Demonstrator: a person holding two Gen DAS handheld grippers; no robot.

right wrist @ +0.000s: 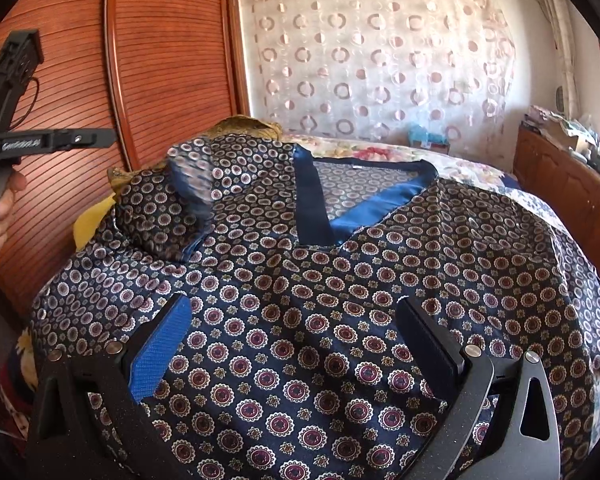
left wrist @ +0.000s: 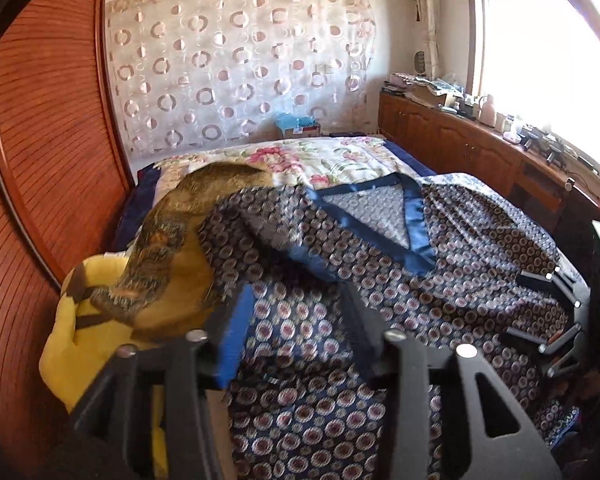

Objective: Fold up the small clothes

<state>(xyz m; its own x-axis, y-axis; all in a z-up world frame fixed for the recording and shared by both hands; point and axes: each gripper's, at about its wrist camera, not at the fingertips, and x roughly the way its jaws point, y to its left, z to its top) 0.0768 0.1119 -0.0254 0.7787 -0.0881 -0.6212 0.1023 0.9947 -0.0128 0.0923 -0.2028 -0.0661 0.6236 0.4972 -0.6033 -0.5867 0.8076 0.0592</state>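
Your left gripper [left wrist: 296, 308] has its jaws partly apart with nothing between them, and the dark blue patterned shirt [left wrist: 380, 264] lies on the bed just under and ahead of it, with one sleeve [right wrist: 188, 208] flopped over onto the shirt's front. Your right gripper [right wrist: 296, 320] has its jaws wide with nothing pinched, and it hangs just over the lower front of the shirt, with the shiny blue V-neck collar [right wrist: 320, 212] straight ahead of it. Past the folded sleeve, to the left of your left gripper, sit a brown-gold cloth [left wrist: 172, 248] and a yellow cloth [left wrist: 66, 344].
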